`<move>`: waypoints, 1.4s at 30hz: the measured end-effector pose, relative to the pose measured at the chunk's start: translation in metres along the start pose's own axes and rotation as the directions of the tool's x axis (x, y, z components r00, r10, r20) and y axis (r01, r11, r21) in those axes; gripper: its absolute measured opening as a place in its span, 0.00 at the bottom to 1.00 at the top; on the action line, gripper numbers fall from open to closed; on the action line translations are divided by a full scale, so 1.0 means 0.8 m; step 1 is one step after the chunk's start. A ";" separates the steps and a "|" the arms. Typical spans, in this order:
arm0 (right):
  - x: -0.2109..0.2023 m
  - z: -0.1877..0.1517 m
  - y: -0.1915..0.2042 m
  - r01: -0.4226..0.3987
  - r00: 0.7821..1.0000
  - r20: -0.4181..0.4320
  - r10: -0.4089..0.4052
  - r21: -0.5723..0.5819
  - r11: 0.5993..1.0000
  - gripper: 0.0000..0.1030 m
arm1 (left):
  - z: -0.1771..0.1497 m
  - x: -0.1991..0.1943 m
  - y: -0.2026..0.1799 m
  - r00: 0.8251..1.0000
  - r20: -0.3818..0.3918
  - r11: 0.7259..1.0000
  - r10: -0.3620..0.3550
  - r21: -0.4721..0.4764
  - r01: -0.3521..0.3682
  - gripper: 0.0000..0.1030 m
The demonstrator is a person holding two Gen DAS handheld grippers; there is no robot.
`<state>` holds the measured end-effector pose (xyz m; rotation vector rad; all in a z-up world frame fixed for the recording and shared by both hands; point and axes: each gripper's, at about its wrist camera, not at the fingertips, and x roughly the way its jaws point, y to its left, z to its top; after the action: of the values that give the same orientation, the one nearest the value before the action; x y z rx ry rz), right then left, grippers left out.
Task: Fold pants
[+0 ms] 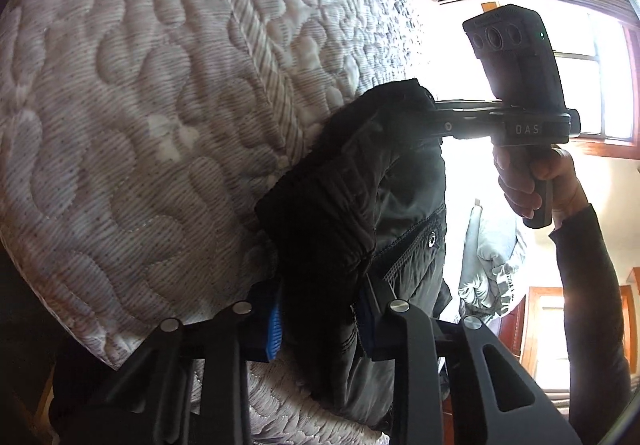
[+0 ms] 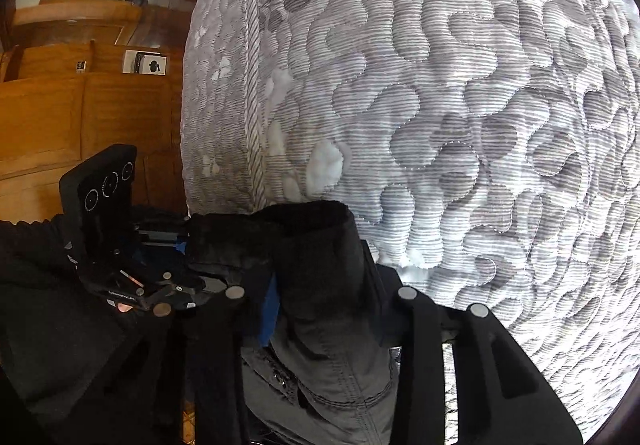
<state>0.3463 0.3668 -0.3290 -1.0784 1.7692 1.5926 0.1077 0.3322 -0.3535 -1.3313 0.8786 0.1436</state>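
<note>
The dark grey pants [image 1: 384, 205] hang in the air over a quilted white mattress [image 1: 140, 105], held at the waistband by both grippers. My left gripper [image 1: 320, 321] is shut on the black elastic waistband, blue pads at either side. My right gripper [image 1: 434, 113] appears at the right of the left wrist view, shut on the other end of the waistband. In the right wrist view my right gripper [image 2: 320, 309] is shut on the pants [image 2: 320, 345], and my left gripper [image 2: 188, 237] grips the waistband at the left. The legs hang out of sight below.
The mattress [image 2: 440, 105] fills most of both views, with its corner and piped edge near the pants. Bright windows [image 1: 600, 85] and a bundled grey quilt [image 1: 492, 265] lie to the right. Wooden furniture [image 2: 80, 105] stands left in the right wrist view.
</note>
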 end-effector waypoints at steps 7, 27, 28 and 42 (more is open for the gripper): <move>-0.022 -0.011 0.021 0.051 0.999 0.016 -0.051 -0.018 0.999 0.26 | -0.001 -0.007 -0.037 1.000 0.023 0.998 0.013 0.064 -0.015 0.27; -0.124 -0.112 0.108 0.231 0.967 0.111 -0.230 0.008 0.973 0.24 | -0.042 -0.061 -0.172 0.997 0.080 0.949 0.011 0.314 -0.036 0.25; -0.129 -0.118 0.113 0.238 0.964 0.119 -0.238 0.013 0.971 0.24 | -0.046 -0.062 -0.179 0.997 0.082 0.945 0.009 0.326 -0.035 0.25; -0.179 -0.215 0.160 0.319 0.919 0.209 -0.334 0.101 0.942 0.24 | -0.093 -0.086 -0.260 0.996 0.093 0.856 0.005 0.514 -0.052 0.24</move>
<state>0.3403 0.2283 -0.1112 -1.0542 1.3985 1.3810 0.1424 0.2347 -0.1464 -0.7995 0.7901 -0.0146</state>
